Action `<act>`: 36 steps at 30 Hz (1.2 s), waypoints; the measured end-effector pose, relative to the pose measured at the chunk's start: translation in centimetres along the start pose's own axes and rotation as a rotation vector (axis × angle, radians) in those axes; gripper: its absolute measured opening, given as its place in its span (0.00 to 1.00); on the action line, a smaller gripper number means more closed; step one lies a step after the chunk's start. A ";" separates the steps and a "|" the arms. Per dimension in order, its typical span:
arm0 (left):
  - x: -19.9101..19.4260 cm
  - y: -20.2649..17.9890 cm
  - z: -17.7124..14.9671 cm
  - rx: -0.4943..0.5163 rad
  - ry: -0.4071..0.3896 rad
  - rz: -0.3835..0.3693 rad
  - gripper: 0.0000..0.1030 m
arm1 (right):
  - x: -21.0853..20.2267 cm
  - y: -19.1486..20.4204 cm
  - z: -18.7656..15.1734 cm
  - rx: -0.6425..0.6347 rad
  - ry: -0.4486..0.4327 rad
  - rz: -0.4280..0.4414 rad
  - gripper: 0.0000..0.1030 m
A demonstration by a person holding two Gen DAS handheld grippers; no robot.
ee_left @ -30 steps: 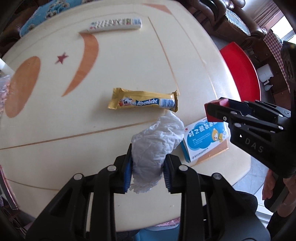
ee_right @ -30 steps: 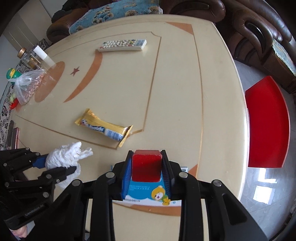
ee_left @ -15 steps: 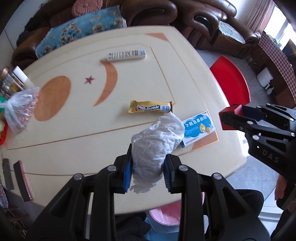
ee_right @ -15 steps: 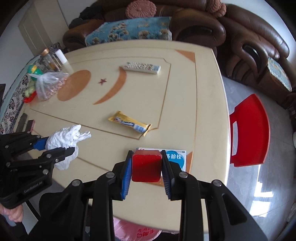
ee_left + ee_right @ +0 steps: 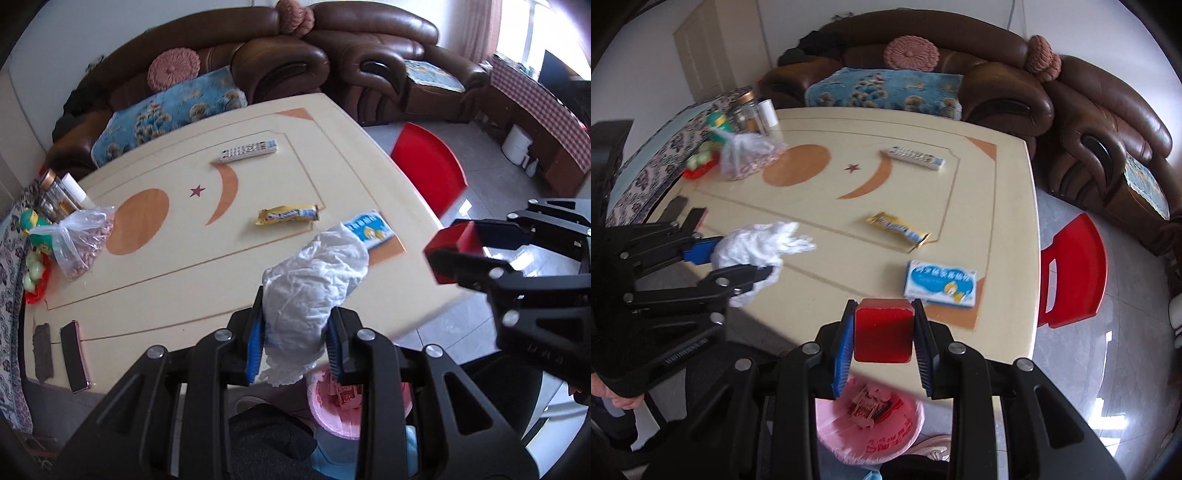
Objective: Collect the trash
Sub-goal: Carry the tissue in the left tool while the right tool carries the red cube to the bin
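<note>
My left gripper (image 5: 294, 341) is shut on a crumpled white tissue (image 5: 314, 284), held above the near edge of the cream table (image 5: 184, 258); it also shows in the right wrist view (image 5: 753, 247). My right gripper (image 5: 882, 347) is shut on a red box (image 5: 882, 332), also seen in the left wrist view (image 5: 452, 247). A pink-lined trash bin (image 5: 871, 424) with some wrappers in it stands on the floor below both grippers (image 5: 343, 402). A yellow candy wrapper (image 5: 897, 229) and a blue-and-white carton (image 5: 940, 282) lie on the table.
A remote control (image 5: 912, 157) lies far on the table. A plastic bag of nuts (image 5: 746, 155), jars and toys sit at the far left. A phone (image 5: 74, 354) lies near the left edge. A red chair (image 5: 1071, 273) stands right; brown sofas behind.
Both grippers have pulled back and up from the table with the tissue and the red box still held. The pink bin has come into view below them.
</note>
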State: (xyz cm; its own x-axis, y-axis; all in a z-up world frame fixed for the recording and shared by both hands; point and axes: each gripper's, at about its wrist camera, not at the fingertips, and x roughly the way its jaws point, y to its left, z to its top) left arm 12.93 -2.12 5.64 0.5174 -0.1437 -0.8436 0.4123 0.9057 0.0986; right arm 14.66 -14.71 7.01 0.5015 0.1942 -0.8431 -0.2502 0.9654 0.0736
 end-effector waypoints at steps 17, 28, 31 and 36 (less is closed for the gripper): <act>-1.2 -4.9 -6.5 0.135 -0.005 -0.047 0.28 | -2.5 0.7 -9.0 0.009 0.035 0.002 0.29; 4.8 -6.4 -10.9 0.152 0.098 -0.117 0.28 | 2.5 -0.6 -12.7 0.080 0.124 0.039 0.29; 6.5 -6.2 -11.7 0.141 0.126 -0.138 0.28 | 3.8 -0.8 -13.4 0.086 0.138 0.036 0.29; 9.4 -6.3 -13.3 0.128 0.178 -0.173 0.28 | 7.8 -1.2 -15.2 0.112 0.197 0.060 0.29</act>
State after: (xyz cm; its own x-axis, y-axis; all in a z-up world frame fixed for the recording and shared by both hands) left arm 5.22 -3.83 -9.91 0.2960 -0.2091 -0.9320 0.5801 0.8145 0.0015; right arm 6.29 -17.04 -7.71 0.3141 0.2251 -0.9223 -0.1757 0.9685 0.1765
